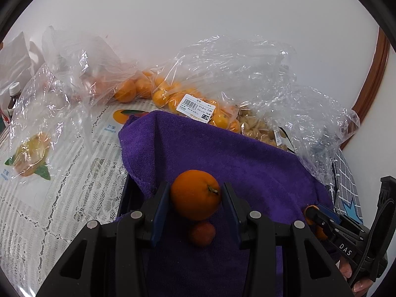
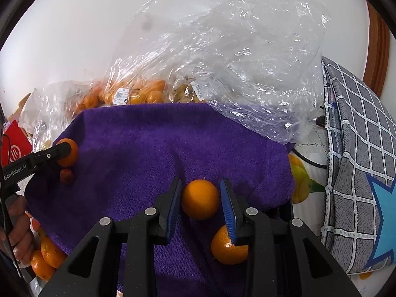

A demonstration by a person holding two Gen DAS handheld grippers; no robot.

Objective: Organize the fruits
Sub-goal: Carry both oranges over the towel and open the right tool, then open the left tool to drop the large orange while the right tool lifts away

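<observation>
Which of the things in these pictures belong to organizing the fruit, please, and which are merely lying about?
Belonging to the job:
- round orange between the left gripper fingers
- round orange between the right gripper fingers
- clear plastic bag of small oranges
- purple terry towel

Lying about:
- grey checked fabric bag
- dark bottle
- red card

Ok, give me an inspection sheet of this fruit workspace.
Surface: purple towel over lace tablecloth.
Job's things: loose oranges on the towel, small reddish fruit, bagged oranges behind.
Clutter: crumpled plastic bags, bottle.
Tongs: left tongs shut on first orange; right tongs open around second orange.
Cables: black cable by the right handle.
Surroundings: white wall, checked cushion.
</observation>
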